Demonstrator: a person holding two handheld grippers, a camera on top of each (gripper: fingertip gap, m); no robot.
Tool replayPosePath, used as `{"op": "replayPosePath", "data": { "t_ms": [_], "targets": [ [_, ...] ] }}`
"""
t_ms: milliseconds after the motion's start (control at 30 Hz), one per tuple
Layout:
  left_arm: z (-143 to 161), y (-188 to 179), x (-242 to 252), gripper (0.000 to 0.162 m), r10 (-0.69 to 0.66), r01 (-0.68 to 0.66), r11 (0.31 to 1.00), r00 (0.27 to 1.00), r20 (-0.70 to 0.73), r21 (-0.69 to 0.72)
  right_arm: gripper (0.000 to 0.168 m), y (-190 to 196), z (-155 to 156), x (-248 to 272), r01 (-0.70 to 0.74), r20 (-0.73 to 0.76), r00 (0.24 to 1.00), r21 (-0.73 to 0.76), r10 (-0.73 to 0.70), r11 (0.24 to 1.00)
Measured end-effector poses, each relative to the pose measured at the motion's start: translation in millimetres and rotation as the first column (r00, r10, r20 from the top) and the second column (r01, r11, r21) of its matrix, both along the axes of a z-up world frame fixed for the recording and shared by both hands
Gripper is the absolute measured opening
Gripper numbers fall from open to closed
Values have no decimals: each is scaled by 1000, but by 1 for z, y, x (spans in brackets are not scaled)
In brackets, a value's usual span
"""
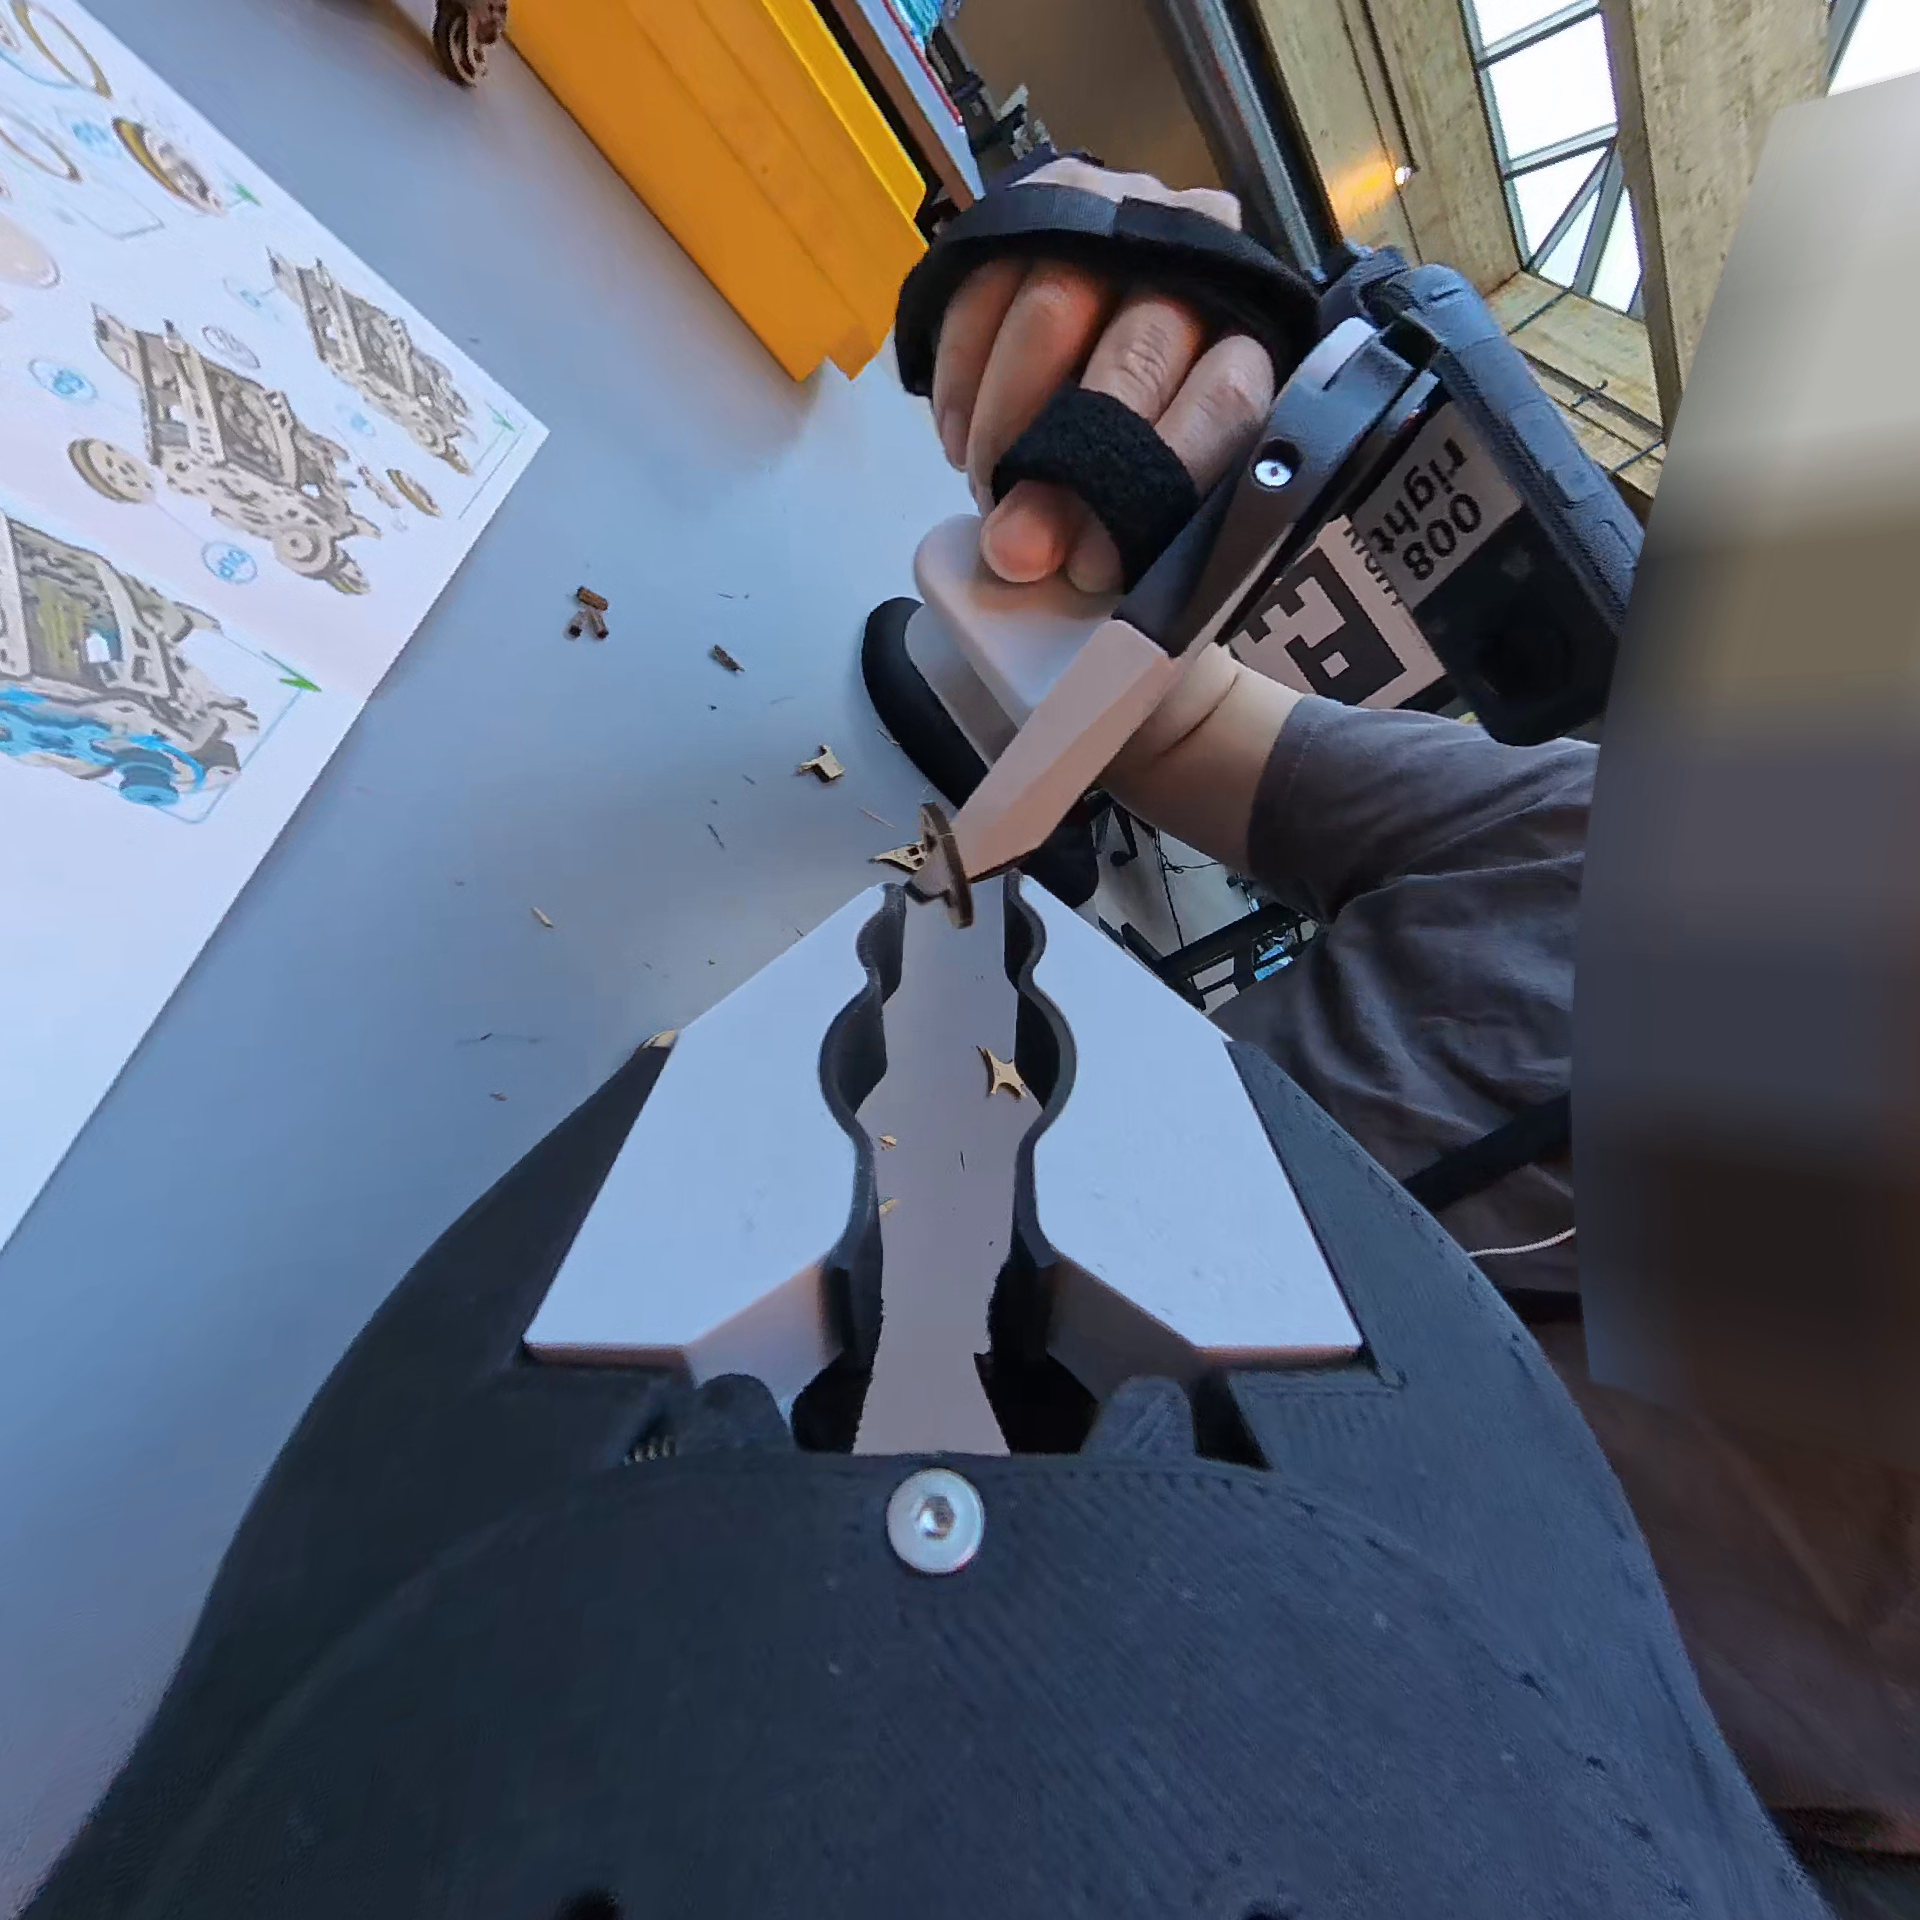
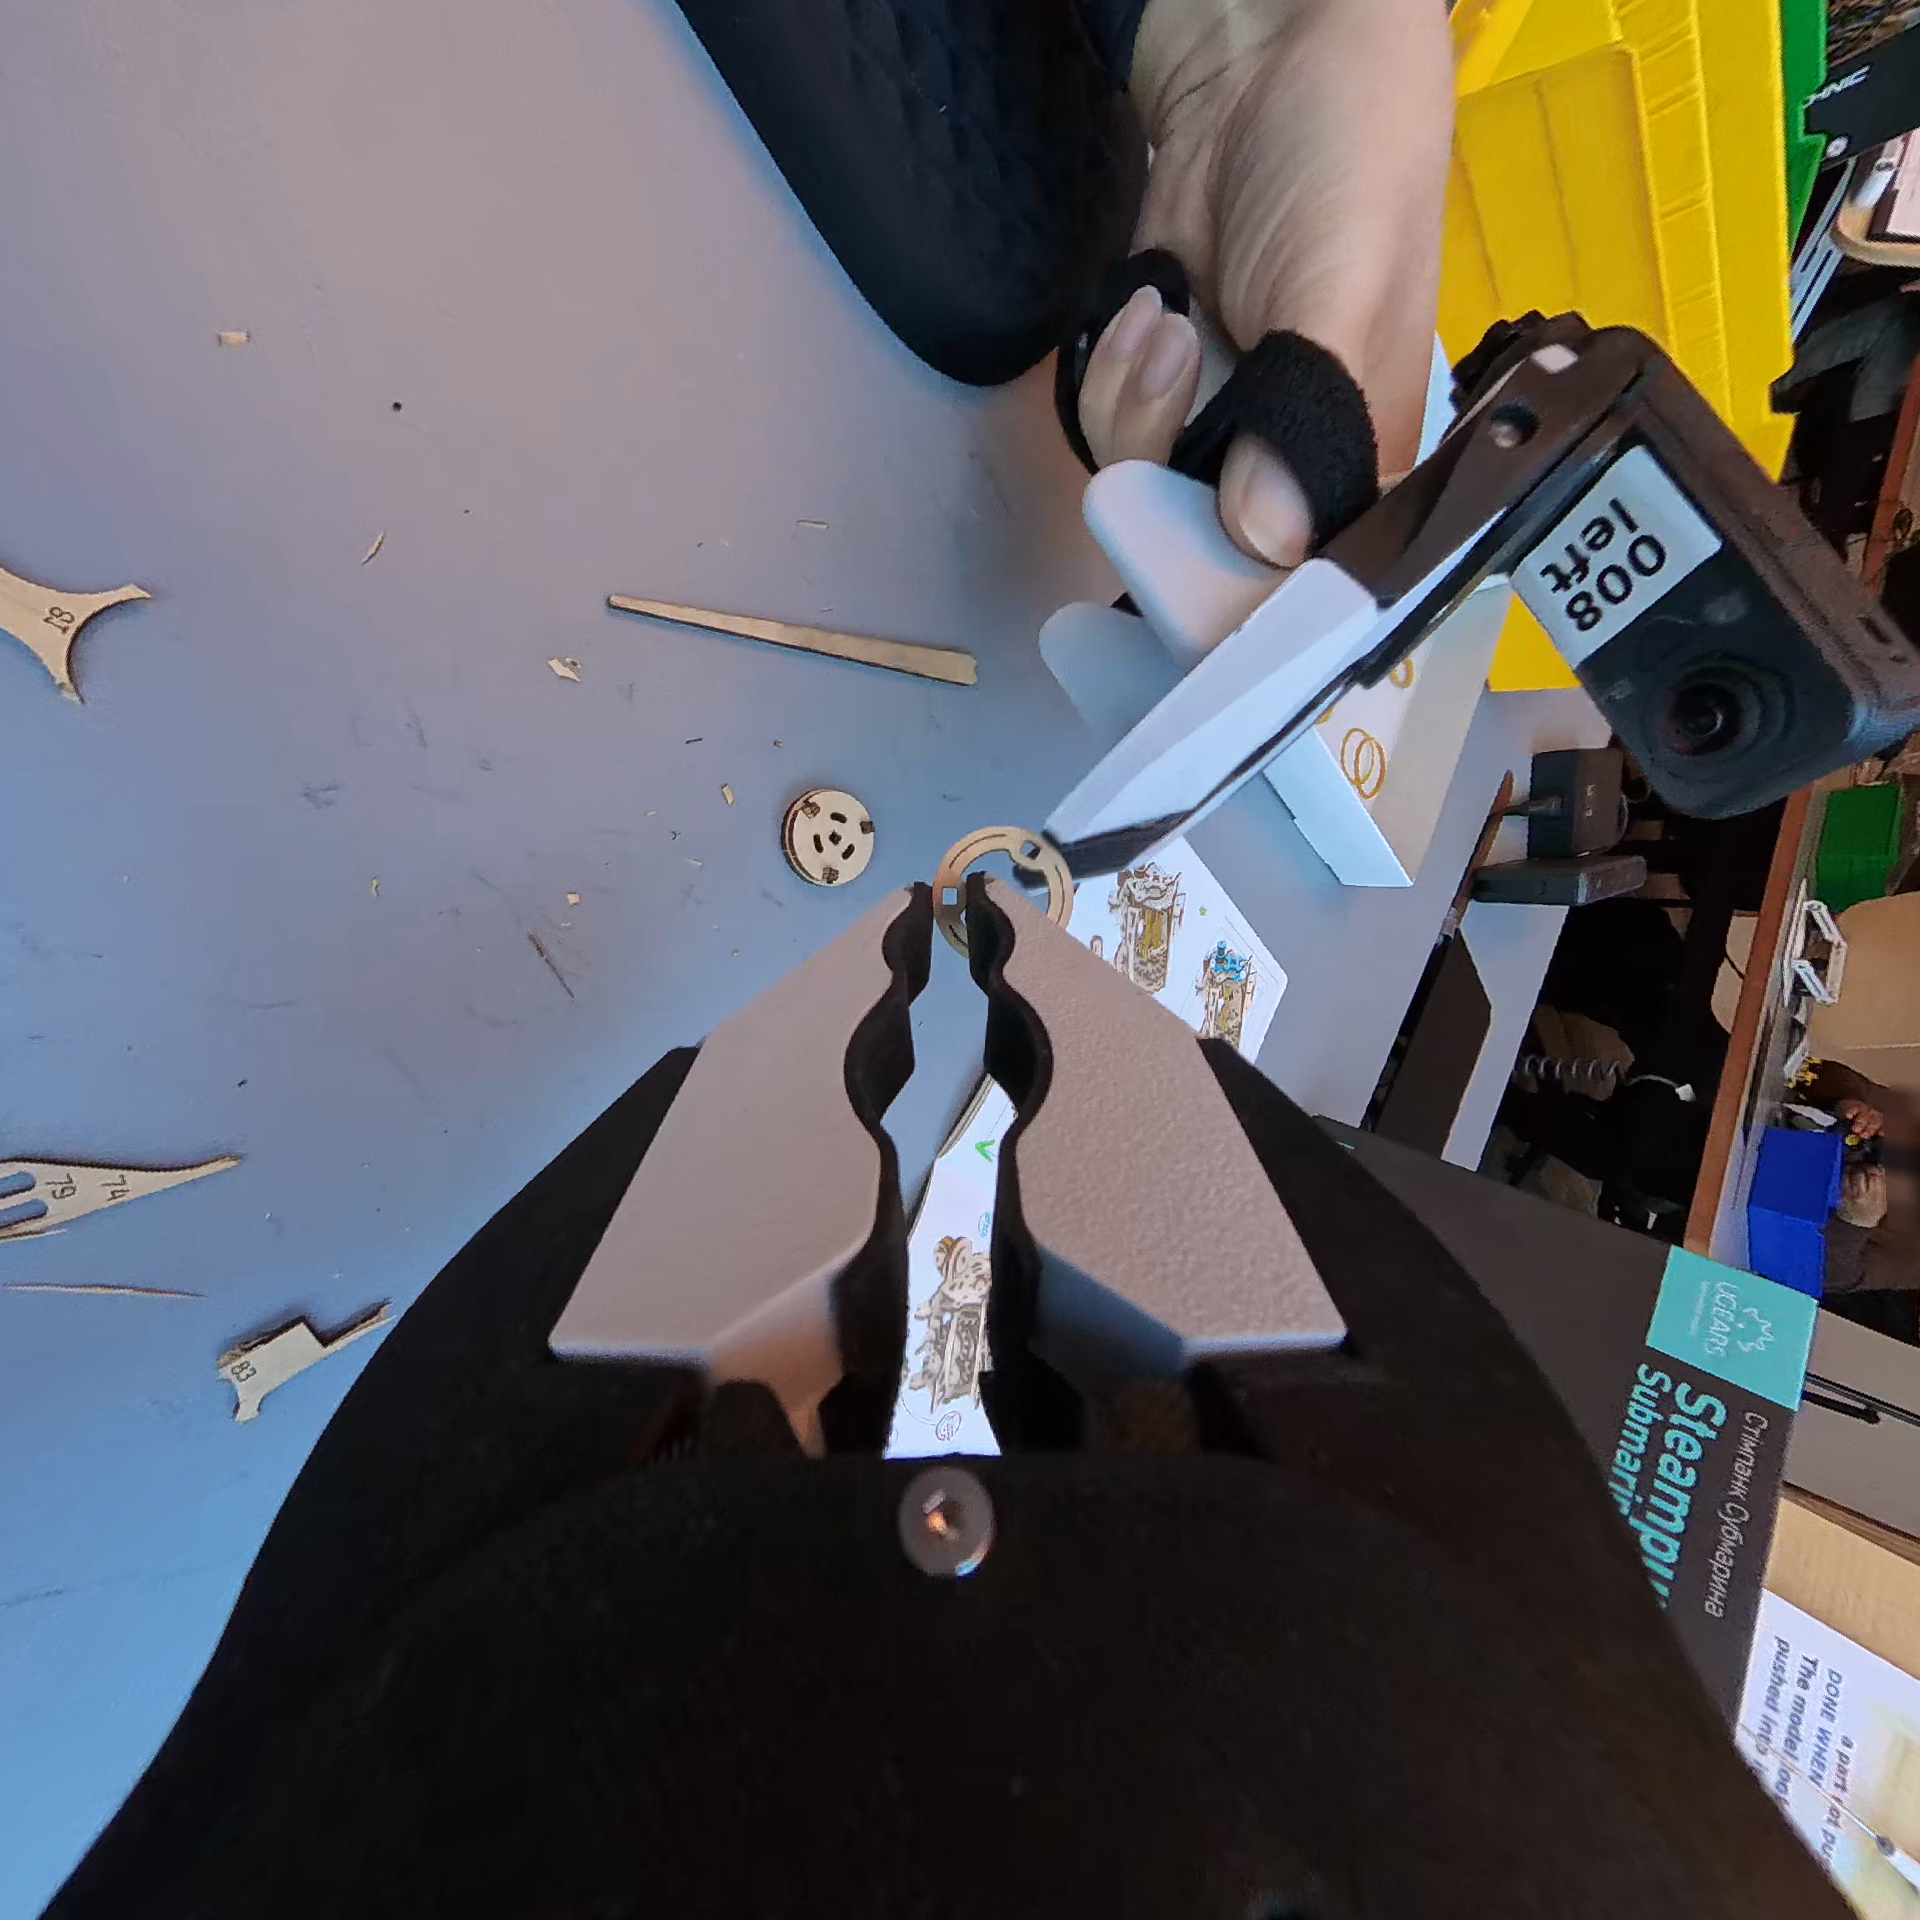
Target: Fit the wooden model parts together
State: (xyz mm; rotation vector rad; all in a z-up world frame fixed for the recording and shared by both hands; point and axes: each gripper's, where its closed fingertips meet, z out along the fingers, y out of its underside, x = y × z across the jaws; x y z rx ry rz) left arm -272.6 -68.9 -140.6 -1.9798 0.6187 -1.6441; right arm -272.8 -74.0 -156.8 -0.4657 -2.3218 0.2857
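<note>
A thin wooden ring is held above the grey table. My right gripper is shut on the ring's lower left rim. In the left wrist view the ring shows edge-on at the tip of the right gripper. My left gripper has its fingers apart, with the ring between the tips and against the left fingertip. In the right wrist view the left gripper reaches the ring's upper right rim from the right. A round wooden disc with holes lies on the table.
A printed instruction sheet lies on the left. A yellow bin stands at the back. A flat wooden stick, numbered offcuts and chips lie on the table. A product box stands at the right. The grippers are tip to tip, or close to it. Left tips and right tips are each some 7 cm from the round wooden disc.
</note>
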Motion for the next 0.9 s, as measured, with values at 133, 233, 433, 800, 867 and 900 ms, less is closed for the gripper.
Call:
{"op": "replayPosePath", "data": {
  "t_ms": [133, 233, 433, 800, 867, 900],
  "targets": [
    [-4, -2, 5, 2, -16, 16, 1000, 1000, -3, -18, 6, -1, -3, -1, -6, 11, 1000, 5, 6, 1000],
    [1, 10, -3, 0, 72, -71, 997, 997, 26, -28, 11, 11, 9, -8, 74, -100, 992, -29, -76, 997],
    [23, 36, -28, 0, 318, -311, 948, 932, 175, -67, 57, 49, 60, -12, 313, -289, 781, -587, -554, 747],
    [27, 44, -34, 0, 471, -466, 881, 847, 247, -79, 39, 49, 40, -40, 448, -242, 613, -678, -752, 583],
    [25, 43, -29, 0, 453, -446, 891, 858, 241, -86, 25, 53, 35, -39, 460, -221, 610, -684, -761, 566],
    [25, 42, -28, 0, 448, -441, 894, 861, 240, -83, 24, 53, 35, -38, 450, -221, 616, -689, -756, 568]
  ]
}}
